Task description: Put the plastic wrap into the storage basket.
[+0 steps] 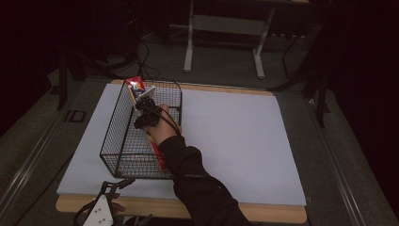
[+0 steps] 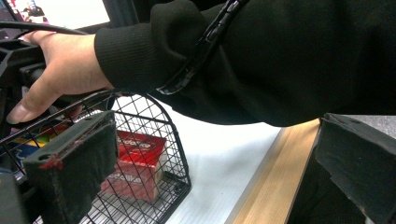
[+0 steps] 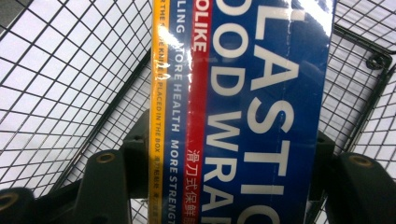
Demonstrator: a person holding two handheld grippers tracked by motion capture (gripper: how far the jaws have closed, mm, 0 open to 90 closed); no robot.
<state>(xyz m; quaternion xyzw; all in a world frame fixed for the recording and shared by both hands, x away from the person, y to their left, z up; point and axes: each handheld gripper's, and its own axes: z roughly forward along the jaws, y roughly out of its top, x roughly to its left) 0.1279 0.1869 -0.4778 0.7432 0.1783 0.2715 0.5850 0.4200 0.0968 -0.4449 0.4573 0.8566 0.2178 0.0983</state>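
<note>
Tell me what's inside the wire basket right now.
In the basket a long plastic wrap box lies slanted, clamped by the right gripper. The sleeve covers the box's near end and the floor beneath it.

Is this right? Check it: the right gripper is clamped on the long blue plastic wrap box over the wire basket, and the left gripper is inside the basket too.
One part is wrong. The right gripper is indeed shut on the plastic wrap box over the wire basket. The left gripper, though, is outside the basket, at the table's near edge with its jaws open, as the high view shows.
</note>
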